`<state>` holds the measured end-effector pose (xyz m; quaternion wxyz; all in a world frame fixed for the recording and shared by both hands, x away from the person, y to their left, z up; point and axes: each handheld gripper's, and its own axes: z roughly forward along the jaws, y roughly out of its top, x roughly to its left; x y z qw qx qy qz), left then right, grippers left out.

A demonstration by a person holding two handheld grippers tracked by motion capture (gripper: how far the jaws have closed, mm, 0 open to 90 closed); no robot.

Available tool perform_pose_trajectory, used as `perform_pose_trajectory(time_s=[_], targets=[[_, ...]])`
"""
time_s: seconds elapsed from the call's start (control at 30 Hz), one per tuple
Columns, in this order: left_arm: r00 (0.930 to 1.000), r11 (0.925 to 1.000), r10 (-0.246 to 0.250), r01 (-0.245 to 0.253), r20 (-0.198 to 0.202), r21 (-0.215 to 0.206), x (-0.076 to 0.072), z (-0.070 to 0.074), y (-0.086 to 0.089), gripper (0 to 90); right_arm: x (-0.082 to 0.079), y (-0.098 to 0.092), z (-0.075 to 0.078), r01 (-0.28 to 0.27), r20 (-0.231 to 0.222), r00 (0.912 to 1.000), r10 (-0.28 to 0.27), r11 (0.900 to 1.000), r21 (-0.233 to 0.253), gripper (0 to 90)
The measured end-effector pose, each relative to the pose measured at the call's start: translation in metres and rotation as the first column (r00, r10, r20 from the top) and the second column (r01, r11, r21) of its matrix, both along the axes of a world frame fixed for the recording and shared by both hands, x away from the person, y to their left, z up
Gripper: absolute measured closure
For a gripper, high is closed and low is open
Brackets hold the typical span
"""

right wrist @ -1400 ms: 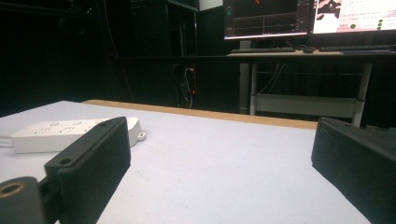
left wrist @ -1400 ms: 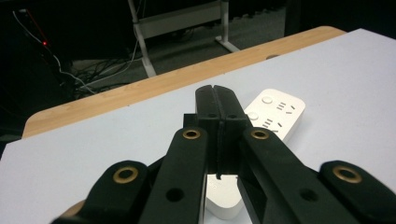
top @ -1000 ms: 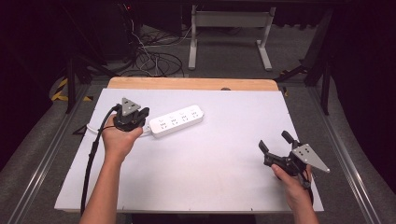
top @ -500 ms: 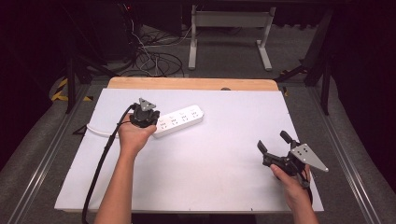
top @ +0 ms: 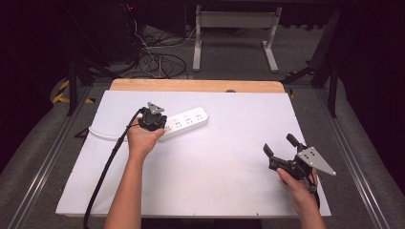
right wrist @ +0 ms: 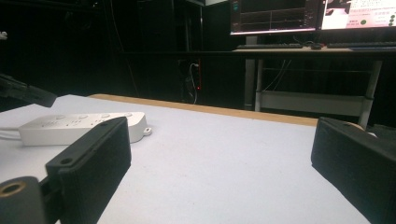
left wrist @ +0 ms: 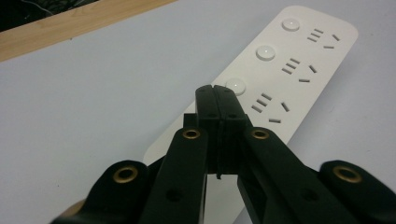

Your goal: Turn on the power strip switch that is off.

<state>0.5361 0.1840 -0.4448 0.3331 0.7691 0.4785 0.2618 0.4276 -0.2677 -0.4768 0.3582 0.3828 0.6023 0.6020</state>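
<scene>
A white power strip (top: 186,121) lies on the white table, a little left of the middle, with its white cord running off to the left. In the left gripper view the power strip (left wrist: 289,70) shows three round buttons beside its sockets. My left gripper (top: 154,120) is over the strip's left end, jaws pressed together with nothing between them; its tips (left wrist: 217,95) are right at the nearest button. At the table's right front, my right gripper (top: 279,144) stands open and empty, well clear of the power strip (right wrist: 84,125), which it sees to its far left.
A wooden strip (top: 196,85) runs along the table's far edge. Beyond the table there are cables on the floor (top: 153,59) and a metal stand (top: 234,33). Monitors on a desk (right wrist: 308,21) show far behind in the right gripper view.
My left hand has moved right along the table, bringing its shut gripper over the power strip's left end. The right gripper has stayed in place.
</scene>
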Motion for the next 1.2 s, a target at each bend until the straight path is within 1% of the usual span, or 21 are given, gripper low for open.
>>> perform_pose_trajectory(time_s=[0.07,0.13,0.3,0.33,0.47,0.5,0.73,0.8,0.83,0.9,1.07,1.13,1.2], targets=[[1.0000,1.0000,0.000,0.000,-0.004,0.003,0.001,-0.001,-0.001,90.0,0.000,0.000,0.000,-0.001,0.002,1.0000,0.001,1.000,-0.002,5.3],[1.0000,1.0000,0.002,-0.002,-0.005,-0.006,0.002,-0.002,-0.001,90.0,0.000,-0.001,0.000,0.002,0.001,1.0000,-0.002,1.000,-0.002,5.4],[0.9997,0.9999,0.006,-0.006,-0.025,0.008,0.005,-0.006,0.001,90.0,0.000,0.000,0.000,-0.003,-0.001,1.0000,0.003,1.000,-0.008,5.4],[0.9998,0.9999,0.008,-0.007,-0.018,0.014,0.006,-0.006,0.002,90.0,0.000,0.000,0.000,-0.003,-0.002,1.0000,0.003,1.000,-0.007,5.4],[0.9993,0.9998,0.021,-0.021,-0.031,0.008,0.008,-0.007,0.004,90.0,0.000,0.000,-0.001,-0.003,-0.005,1.0000,0.003,1.000,-0.006,5.4],[0.9989,0.9996,0.025,-0.025,-0.038,0.012,0.008,-0.007,0.004,90.0,0.000,0.000,-0.001,-0.003,-0.005,1.0000,0.003,1.000,-0.006,5.4],[0.9994,0.9998,0.017,-0.017,-0.029,0.013,0.011,-0.009,0.004,90.0,-0.001,0.000,0.000,0.000,0.002,1.0000,0.000,1.000,-0.007,5.6],[0.9992,0.9997,0.025,-0.025,-0.032,0.008,0.012,-0.010,0.004,90.0,-0.001,0.000,0.000,-0.003,0.003,1.0000,0.003,1.000,-0.006,5.6],[0.9994,0.9996,0.024,-0.023,-0.026,0.013,0.013,-0.011,0.005,90.0,-0.001,0.000,0.000,-0.003,0.003,1.0000,0.003,1.000,-0.006,5.6],[0.9989,0.9997,0.025,-0.024,-0.040,0.010,0.014,-0.013,0.004,90.0,-0.001,0.001,0.000,-0.003,0.002,1.0000,0.003,1.000,-0.007,5.6],[0.9991,0.9997,0.021,-0.021,-0.036,0.016,0.015,-0.015,0.003,90.0,-0.001,0.000,0.000,-0.002,-0.003,1.0000,0.002,1.000,-0.004,5.6],[0.9991,0.9997,0.021,-0.020,-0.037,0.011,0.016,-0.015,0.003,90.0,-0.001,0.000,0.000,-0.003,-0.001,1.0000,0.003,1.000,-0.003,5.6],[0.9989,0.9998,0.021,-0.022,-0.041,-0.003,0.016,-0.016,0.004,90.0,-0.002,0.000,0.000,0.000,-0.002,1.0000,0.000,1.000,-0.006,5.7]])
